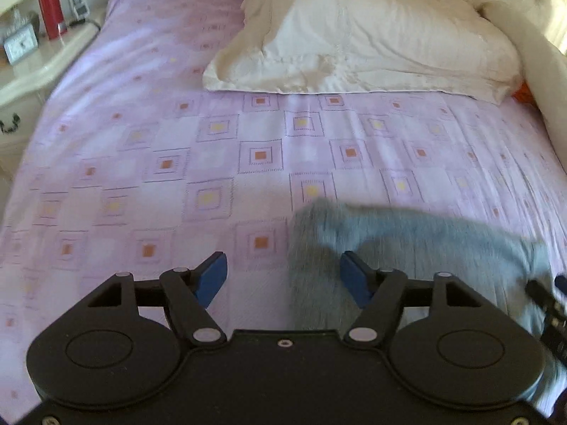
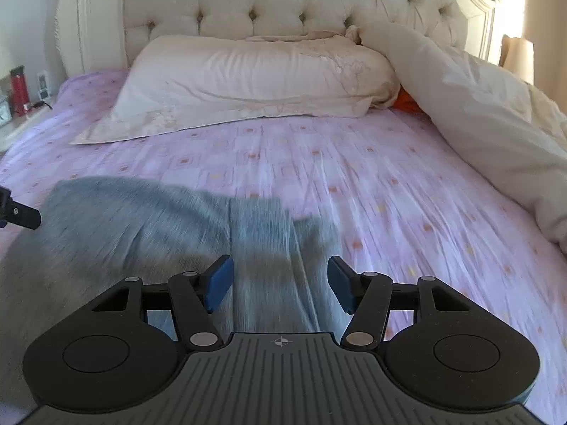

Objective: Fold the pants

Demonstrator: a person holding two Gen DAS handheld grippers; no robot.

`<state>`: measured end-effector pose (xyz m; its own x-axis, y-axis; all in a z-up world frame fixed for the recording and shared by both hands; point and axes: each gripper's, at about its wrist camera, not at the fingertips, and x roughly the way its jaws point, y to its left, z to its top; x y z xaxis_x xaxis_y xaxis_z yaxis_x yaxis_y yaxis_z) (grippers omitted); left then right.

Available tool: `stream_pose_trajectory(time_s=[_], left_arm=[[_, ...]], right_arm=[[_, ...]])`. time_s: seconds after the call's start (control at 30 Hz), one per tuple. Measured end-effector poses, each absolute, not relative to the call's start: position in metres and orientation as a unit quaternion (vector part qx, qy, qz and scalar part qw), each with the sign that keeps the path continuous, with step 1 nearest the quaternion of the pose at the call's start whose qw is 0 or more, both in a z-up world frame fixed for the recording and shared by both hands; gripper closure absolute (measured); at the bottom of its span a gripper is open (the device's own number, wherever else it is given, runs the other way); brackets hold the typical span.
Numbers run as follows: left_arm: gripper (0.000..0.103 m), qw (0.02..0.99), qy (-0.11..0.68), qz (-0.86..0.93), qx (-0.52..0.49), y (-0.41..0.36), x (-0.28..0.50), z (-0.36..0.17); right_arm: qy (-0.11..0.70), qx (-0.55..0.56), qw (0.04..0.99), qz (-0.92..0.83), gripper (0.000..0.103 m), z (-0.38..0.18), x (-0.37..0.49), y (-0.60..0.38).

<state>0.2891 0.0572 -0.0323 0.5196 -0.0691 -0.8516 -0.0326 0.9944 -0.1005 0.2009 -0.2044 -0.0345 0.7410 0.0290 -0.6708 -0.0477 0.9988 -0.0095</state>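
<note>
The grey knit pants (image 2: 149, 233) lie blurred on the lilac square-patterned bed sheet (image 2: 389, 184), near the white pillow (image 2: 248, 74). The right gripper (image 2: 280, 283) has its blue fingers (image 2: 220, 279) released, pants fabric between them but unpressed. The left gripper (image 1: 283, 276) is also released, straddling the pants' edge. Only the left wrist view shows the cream nightstand (image 1: 32, 71) clearly, with a red bottle (image 1: 51, 9) and a clock (image 1: 20, 46); only the right shows the tufted headboard (image 2: 265, 3) fully.

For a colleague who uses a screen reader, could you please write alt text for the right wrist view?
The right gripper, its blue-padded jaws open, hovers over blurred grey knit pants lying on a lilac bedsheet with small squares. Behind lie a cream pillow, a rumpled cream duvet and a tufted headboard.
</note>
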Motion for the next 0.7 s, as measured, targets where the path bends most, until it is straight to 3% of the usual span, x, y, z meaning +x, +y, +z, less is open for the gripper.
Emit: stream_pose_trajectory(time_s=[0.37,0.7], left_arm=[[0.028,0.86,0.503,-0.087,0.001,0.057,0.185,-0.051],[0.029,0.871,0.482,-0.085,-0.035,0.071,0.197,-0.034]], right_arm=[[0.389,0.065,0.919,0.002,0.045,-0.039,0.167,-0.22],[0.371,0.054,0.927,0.016,0.038,-0.031,0.187,-0.222]])
